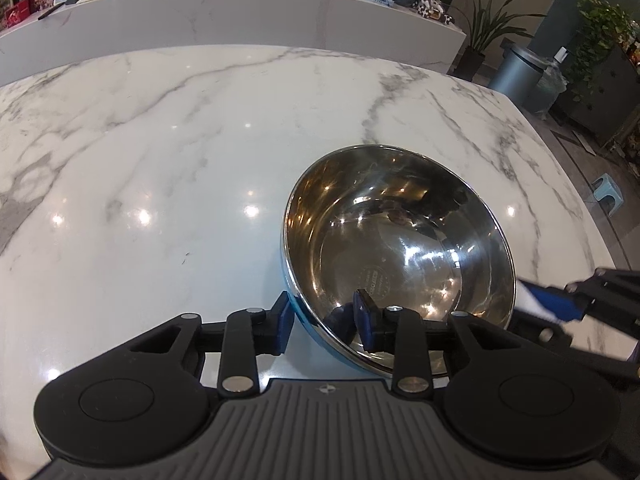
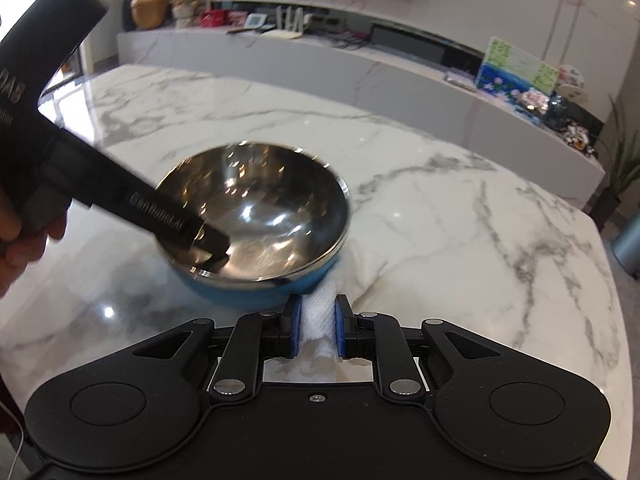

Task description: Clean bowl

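A steel bowl [image 1: 400, 240] with a blue outside sits tilted on the marble table [image 1: 160, 140]. My left gripper [image 1: 326, 322] straddles its near rim, one finger inside and one outside, closed on the wall. In the right wrist view the bowl [image 2: 272, 208] is just ahead, with the left gripper [image 2: 212, 246] reaching over its left rim. My right gripper [image 2: 317, 326] is shut on a white paper towel [image 2: 318, 320], which touches the bowl's blue outer wall at the lower right. The right gripper also shows at the right edge of the left wrist view [image 1: 560, 304].
A long marble sideboard [image 2: 400, 68] with boxes, pictures and a router stands behind the table. Potted plants [image 1: 484, 28], a grey bin [image 1: 516, 72] and a small blue stool [image 1: 608, 188] stand on the floor to the right, past the table edge.
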`<state>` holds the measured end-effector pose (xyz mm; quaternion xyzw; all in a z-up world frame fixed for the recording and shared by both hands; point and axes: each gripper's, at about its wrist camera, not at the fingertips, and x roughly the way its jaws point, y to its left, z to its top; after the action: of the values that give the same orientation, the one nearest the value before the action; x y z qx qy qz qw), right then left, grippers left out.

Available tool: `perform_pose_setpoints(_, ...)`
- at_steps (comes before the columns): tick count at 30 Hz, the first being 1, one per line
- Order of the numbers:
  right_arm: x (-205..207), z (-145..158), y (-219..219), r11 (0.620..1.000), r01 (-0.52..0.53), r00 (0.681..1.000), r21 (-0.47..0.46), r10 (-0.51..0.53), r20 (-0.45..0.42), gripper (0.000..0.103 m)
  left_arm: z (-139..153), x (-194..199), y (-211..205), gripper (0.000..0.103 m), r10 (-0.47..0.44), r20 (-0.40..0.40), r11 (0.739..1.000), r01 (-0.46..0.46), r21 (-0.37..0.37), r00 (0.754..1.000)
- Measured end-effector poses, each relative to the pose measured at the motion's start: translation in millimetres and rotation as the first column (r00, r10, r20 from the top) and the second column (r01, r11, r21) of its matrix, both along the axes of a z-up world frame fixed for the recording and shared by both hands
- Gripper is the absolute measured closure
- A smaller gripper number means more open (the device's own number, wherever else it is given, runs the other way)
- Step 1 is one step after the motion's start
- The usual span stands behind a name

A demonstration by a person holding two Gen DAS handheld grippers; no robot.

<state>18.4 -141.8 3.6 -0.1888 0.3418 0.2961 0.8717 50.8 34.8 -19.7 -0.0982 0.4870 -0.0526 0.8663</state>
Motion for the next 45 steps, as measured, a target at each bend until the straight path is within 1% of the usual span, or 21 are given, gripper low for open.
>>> perform_pose_setpoints(4, 2, 4, -6, 1.000, 0.025, 0.999, 0.013, -0.026, 0.021, 0.088, 0, 1, -2, 0.073, -0.007, 0.004, 1.000, 0.007, -0.003, 1.000)
perform_pose_setpoints(7, 3, 5, -7, 0.999, 0.027, 0.999, 0.018, -0.028, 0.018, 0.088, 0, 2, -2, 0.073, -0.009, 0.006, 1.000, 0.009, -0.002, 1.000)
perform_pose_setpoints(12, 1, -2, -1, 1.000, 0.000, 1.000, -0.006, 0.000, -0.009, 0.088, -1, 4, -2, 0.073, -0.010, 0.004, 1.000, 0.010, -0.002, 1.000)
perform_pose_setpoints(16, 1, -10, 6, 0.999, -0.010, 1.000, -0.045, 0.009, -0.022, 0.088, 0, 3, -2, 0.073, -0.013, 0.004, 1.000, 0.013, -0.004, 1.000)
perform_pose_setpoints(18, 4, -13, 6, 0.998, 0.003, 0.999, -0.062, -0.005, -0.032, 0.088, 0, 3, -2, 0.073, -0.014, 0.003, 1.000, 0.014, -0.005, 1.000)
perform_pose_setpoints(23, 14, -22, -2, 0.994, 0.075, 0.994, -0.083, -0.081, -0.074, 0.086, 0, 2, -4, 0.073, -0.013, 0.003, 1.000, 0.013, -0.006, 1.000)
perform_pose_setpoints(25, 14, -21, -4, 0.993, 0.092, 0.993, -0.079, -0.097, -0.062, 0.083, 0, 2, -4, 0.073, -0.012, 0.003, 1.000, 0.012, -0.006, 1.000)
perform_pose_setpoints(26, 14, -20, -5, 0.993, 0.097, 0.994, -0.071, -0.101, -0.051, 0.080, 0, 2, -4, 0.073, -0.011, 0.002, 1.000, 0.012, -0.006, 1.000)
perform_pose_setpoints(29, 5, -12, -4, 0.996, 0.076, 0.997, -0.047, -0.077, -0.002, 0.072, 0, 2, -5, 0.073, -0.011, 0.001, 1.000, 0.011, -0.005, 1.000)
perform_pose_setpoints(32, -2, -10, 1, 0.998, 0.035, 0.999, -0.044, -0.035, 0.015, 0.072, 0, 1, -5, 0.073, -0.011, 0.001, 1.000, 0.011, -0.004, 1.000)
perform_pose_setpoints(36, -6, -17, 9, 0.997, 0.002, 1.000, -0.080, -0.001, 0.013, 0.072, 0, 2, -5, 0.073, -0.011, 0.001, 1.000, 0.011, -0.004, 1.000)
perform_pose_setpoints(40, -4, -26, 12, 0.994, 0.014, 1.000, -0.112, -0.013, 0.005, 0.072, 0, 2, -5, 0.073, -0.010, -0.002, 1.000, 0.010, -0.003, 1.000)
perform_pose_setpoints(45, 4, -31, 8, 0.993, 0.056, 0.998, -0.107, -0.057, -0.006, 0.072, 0, 1, -4, 0.073, -0.007, -0.005, 1.000, 0.007, -0.007, 1.000)
